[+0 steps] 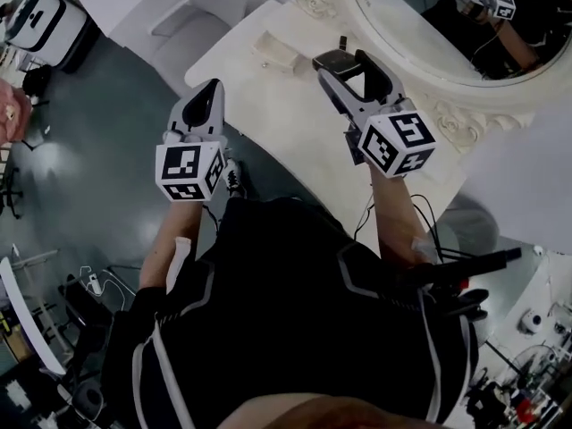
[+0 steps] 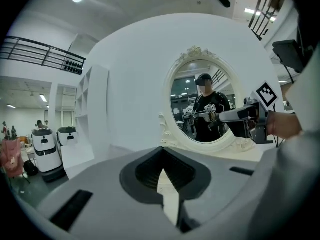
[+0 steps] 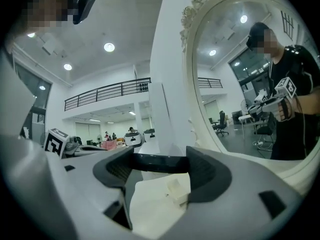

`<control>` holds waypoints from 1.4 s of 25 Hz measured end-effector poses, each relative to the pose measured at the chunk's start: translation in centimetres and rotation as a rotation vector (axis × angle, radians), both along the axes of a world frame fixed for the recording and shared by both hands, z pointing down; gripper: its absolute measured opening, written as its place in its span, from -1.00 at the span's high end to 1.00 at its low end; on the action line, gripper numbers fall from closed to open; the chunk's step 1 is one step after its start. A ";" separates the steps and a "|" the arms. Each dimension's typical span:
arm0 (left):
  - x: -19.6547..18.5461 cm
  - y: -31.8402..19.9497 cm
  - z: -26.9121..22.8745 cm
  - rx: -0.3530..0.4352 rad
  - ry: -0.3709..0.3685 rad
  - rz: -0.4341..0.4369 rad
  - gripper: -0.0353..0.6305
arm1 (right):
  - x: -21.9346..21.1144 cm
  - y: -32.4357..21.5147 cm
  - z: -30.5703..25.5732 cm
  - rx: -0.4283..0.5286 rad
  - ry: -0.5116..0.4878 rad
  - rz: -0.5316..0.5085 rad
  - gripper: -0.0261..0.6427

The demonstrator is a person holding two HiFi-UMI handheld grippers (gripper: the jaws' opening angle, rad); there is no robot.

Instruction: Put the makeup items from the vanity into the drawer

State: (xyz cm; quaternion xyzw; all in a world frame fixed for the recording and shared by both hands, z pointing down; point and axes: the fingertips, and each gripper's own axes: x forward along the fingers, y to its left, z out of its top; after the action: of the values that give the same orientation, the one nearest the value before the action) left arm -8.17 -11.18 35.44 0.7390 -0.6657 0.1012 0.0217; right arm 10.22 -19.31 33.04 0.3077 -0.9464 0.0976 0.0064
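The white vanity (image 1: 268, 114) carries an ornate oval mirror (image 1: 420, 16) along its back edge. A pale boxy item (image 1: 275, 50) lies near its left end, and a small dark item (image 1: 342, 41) by the back edge.

Left gripper (image 1: 210, 86) closed; right gripper (image 1: 347, 61) clamps dark case (image 3: 160, 163).

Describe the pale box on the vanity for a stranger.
Find the oval mirror with the carved white frame. On the vanity top below it, left of the right gripper, lies a box. It is cream; the item in that gripper is dark.
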 end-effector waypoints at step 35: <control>-9.8 -15.4 2.9 -0.024 0.042 0.516 0.88 | -12.1 -7.2 2.4 -0.108 0.071 0.445 -0.08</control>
State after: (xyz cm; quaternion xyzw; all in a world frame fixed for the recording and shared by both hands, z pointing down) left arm -18.01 -26.59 38.29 0.8860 -0.4533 0.0961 0.0179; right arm -1.88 -26.55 35.47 0.5115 -0.8477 0.1363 0.0344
